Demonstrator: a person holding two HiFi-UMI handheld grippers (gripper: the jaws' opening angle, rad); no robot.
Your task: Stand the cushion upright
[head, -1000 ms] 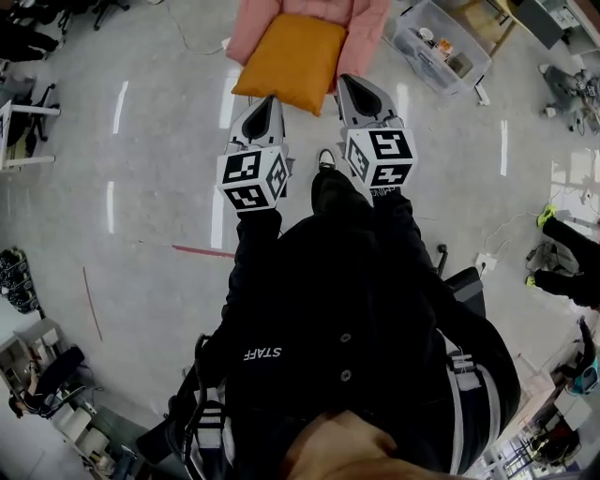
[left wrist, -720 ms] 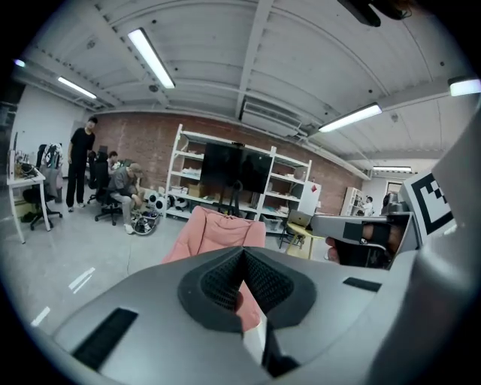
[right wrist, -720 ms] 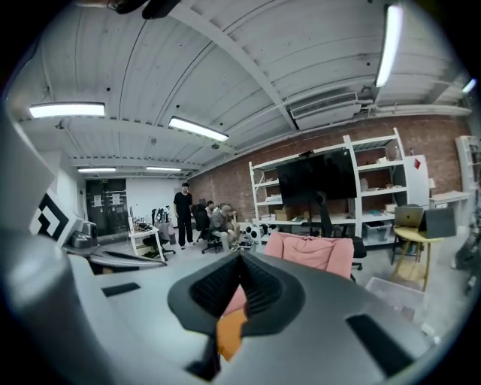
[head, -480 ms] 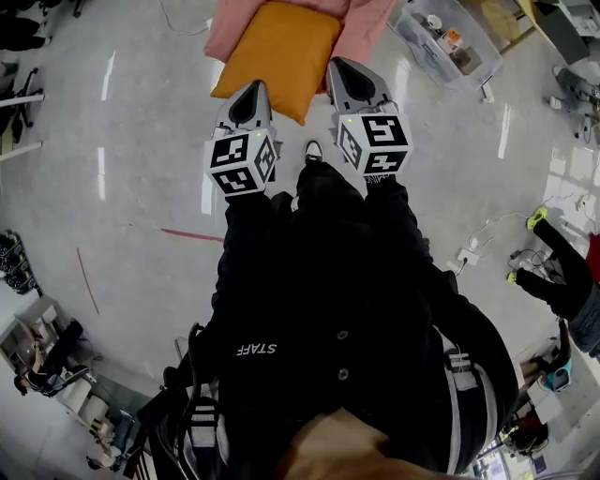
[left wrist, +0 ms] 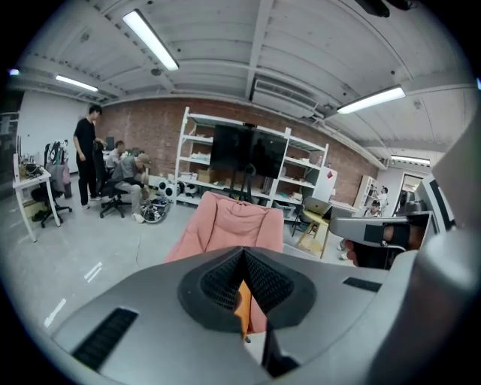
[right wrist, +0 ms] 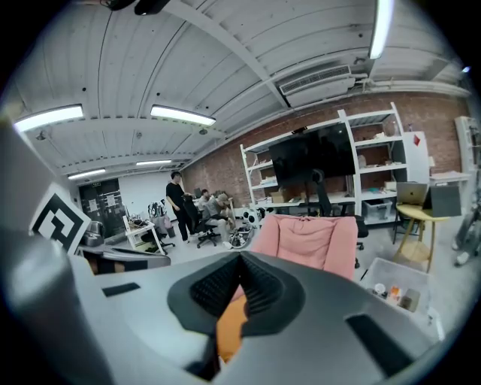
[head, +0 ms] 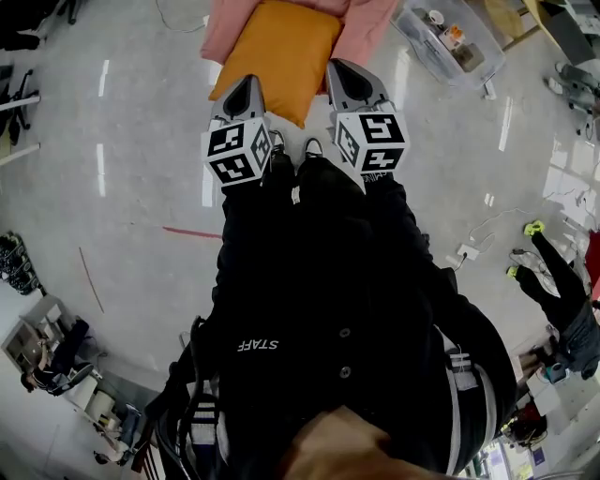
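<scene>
Both grippers are shut tight w/ nothing in them: left gripper (head: 247,86) and right gripper (head: 342,73) have jaws pressed together, pads empty. The cushion (head: 278,52) lies straight ahead of us, flat on the seat of the pink chair (head: 367,26) at the far end of the scene. Its long axis runs near-to-far, and its near corner hangs over the seat's front edge toward us. We have one gripper each side of that corner, left tip by the near-left edge, right tip by the near-right edge. Neither is clearly closer, and we can't tell if either touches the fabric. Cushion's orange, plump, approx. rectangular, smooth cover. It looks soft, so we reckon it'll sag when tipped up vs. the chair back.
</scene>
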